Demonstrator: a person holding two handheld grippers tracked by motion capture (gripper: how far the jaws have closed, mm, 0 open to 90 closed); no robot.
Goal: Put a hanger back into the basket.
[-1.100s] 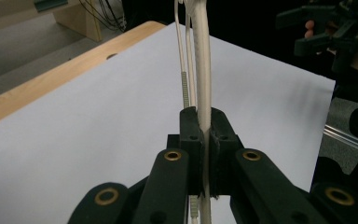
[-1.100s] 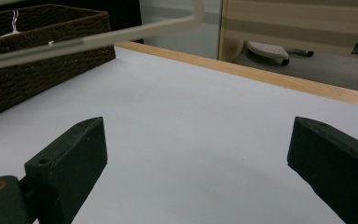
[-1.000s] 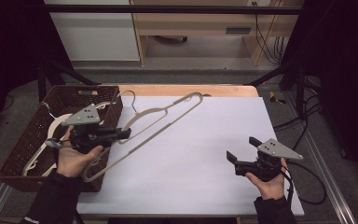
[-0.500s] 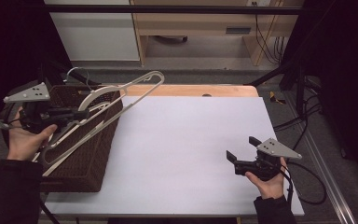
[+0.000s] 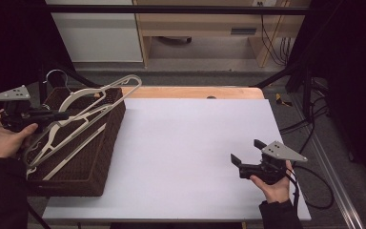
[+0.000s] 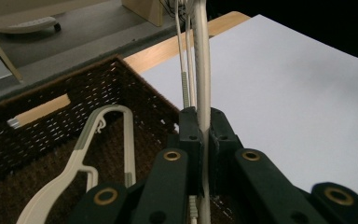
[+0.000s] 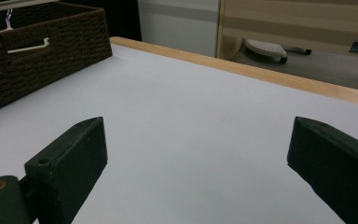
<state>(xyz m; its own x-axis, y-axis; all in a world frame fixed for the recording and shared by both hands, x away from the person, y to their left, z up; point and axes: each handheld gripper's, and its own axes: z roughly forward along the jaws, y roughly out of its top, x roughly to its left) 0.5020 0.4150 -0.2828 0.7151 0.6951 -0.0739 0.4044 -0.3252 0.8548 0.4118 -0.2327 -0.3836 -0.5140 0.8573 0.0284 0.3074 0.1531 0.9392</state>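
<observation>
Cream plastic hanger (image 5: pixel 93 102), slim and curved with a wire hook, is clamped between the black jaws of the left gripper (image 5: pixel 59 114) over the brown woven wicker basket (image 5: pixel 88 167). Right gripper (image 5: pixel 237 162) rests gaping, empty, on the smooth white tabletop (image 5: pixel 186 143).

The white table (image 5: pixel 190 152) ahead of my right jaws is bare, lots of room to pass. On my left, the brown basket (image 5: pixel 102 157) and the hangers (image 5: pixel 83 117) sticking out block the way.
</observation>
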